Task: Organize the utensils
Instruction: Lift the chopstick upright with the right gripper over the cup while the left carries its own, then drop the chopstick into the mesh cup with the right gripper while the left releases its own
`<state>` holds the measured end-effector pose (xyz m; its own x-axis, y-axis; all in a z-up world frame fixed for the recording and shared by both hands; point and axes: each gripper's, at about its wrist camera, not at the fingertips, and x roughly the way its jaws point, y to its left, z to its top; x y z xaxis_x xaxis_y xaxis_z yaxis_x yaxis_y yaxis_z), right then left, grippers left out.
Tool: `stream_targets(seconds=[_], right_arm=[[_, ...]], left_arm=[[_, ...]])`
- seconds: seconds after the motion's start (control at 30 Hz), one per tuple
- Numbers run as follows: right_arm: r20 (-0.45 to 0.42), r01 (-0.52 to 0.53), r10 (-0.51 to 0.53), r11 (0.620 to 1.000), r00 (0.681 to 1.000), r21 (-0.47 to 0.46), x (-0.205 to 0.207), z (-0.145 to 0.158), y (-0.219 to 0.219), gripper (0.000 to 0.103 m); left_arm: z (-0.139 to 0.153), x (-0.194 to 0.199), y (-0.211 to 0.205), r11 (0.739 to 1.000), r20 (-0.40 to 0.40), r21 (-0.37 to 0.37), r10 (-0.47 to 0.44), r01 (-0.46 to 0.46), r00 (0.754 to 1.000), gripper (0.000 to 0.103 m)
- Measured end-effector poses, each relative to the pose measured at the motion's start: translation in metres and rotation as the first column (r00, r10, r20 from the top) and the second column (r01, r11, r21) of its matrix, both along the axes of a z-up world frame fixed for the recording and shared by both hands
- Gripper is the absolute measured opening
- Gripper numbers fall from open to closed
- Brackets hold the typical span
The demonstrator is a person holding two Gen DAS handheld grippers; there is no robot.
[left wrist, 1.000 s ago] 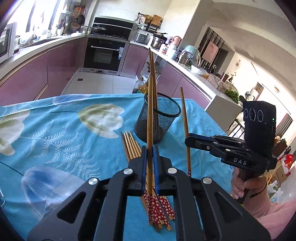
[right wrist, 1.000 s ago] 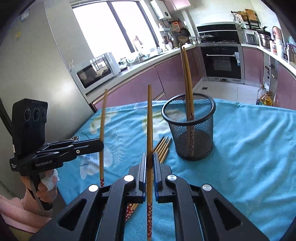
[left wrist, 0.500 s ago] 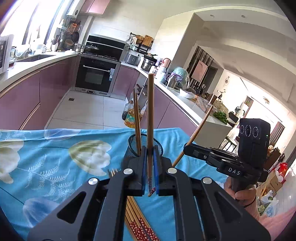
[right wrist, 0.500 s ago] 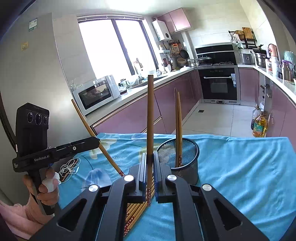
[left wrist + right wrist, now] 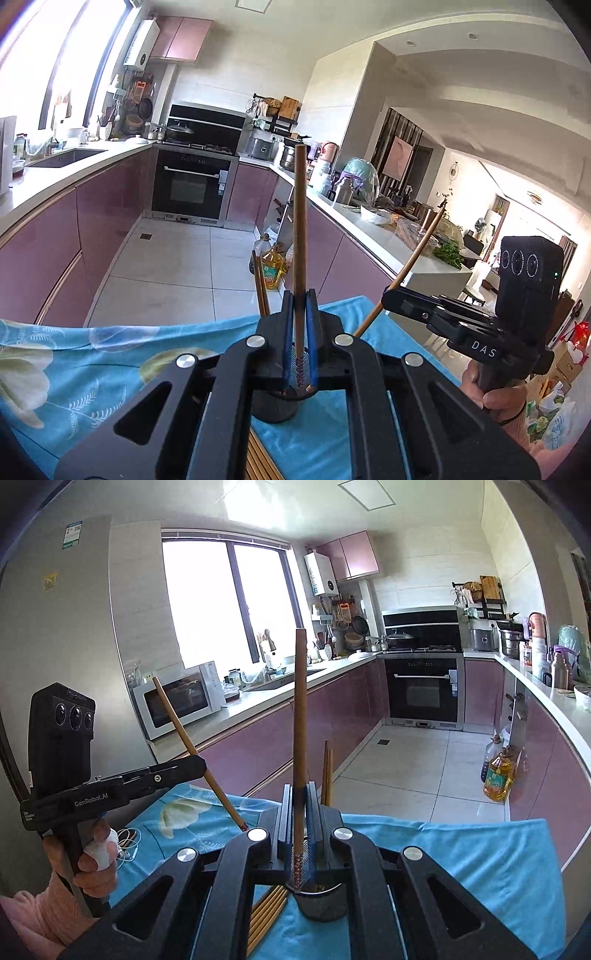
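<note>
While both tools sit closed on a single stick each, the left gripper [image 5: 299, 325] pinches a brown chopstick [image 5: 300, 236] that stands almost upright between its blue pads, patterned end down. The right gripper [image 5: 301, 812] clamps another chopstick [image 5: 300, 716] the same way; seen from the left wrist, that stick slants across the right tool's nose, and a hand [image 5: 495, 395] wraps the handle.

Just under each set of jaws lies the black mesh holder [image 5: 321, 901], its rim peeking out below the pads, with two chopsticks [image 5: 327, 775] already standing in it. Whether either held tip is inside the rim is hard to say, since the jaws cover most of it.

Beside the holder, a bundle of loose chopsticks [image 5: 267, 915] lies flat on the blue floral tablecloth [image 5: 461, 856].

Beyond the table edge stand an oil bottle [image 5: 498, 779] on the tiled floor, then the built-in oven [image 5: 423, 690] among pink cabinets.
</note>
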<state>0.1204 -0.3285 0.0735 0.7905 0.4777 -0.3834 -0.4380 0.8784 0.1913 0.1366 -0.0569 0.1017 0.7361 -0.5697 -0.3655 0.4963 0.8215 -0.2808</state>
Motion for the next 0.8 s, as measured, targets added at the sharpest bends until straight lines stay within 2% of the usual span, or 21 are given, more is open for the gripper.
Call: stream_targets(seconds=[0.1, 0.23, 0.53, 0.8], right_arm=[[-0.011, 0.012, -0.012, 1.0, 1.0, -0.018, 0.011, -0.002, 0.0, 0.006], [-0.056, 0.01, -0.013, 0.999, 0.998, -0.05, 0.027, -0.016, 0.005, 0.006], [-0.177, -0.014, -0.007, 0.993, 0.984, -0.116, 0.049, -0.049, 0.021, 0.006], [-0.252, -0.025, -0.015, 0.987, 0.967, -0.157, 0.063, -0.068, 0.031, 0.006]], left_arm=[[0.003, 0.007, -0.004, 1.0, 0.005, 0.015, 0.013, -0.013, 1.0, 0.007], [-0.007, 0.019, -0.014, 0.998, -0.026, 0.065, 0.022, -0.02, 0.999, 0.007], [-0.061, 0.042, -0.04, 0.979, -0.153, 0.199, -0.008, 0.039, 0.988, 0.007], [-0.081, 0.057, -0.046, 0.972, -0.182, 0.23, -0.001, 0.043, 0.983, 0.007]])
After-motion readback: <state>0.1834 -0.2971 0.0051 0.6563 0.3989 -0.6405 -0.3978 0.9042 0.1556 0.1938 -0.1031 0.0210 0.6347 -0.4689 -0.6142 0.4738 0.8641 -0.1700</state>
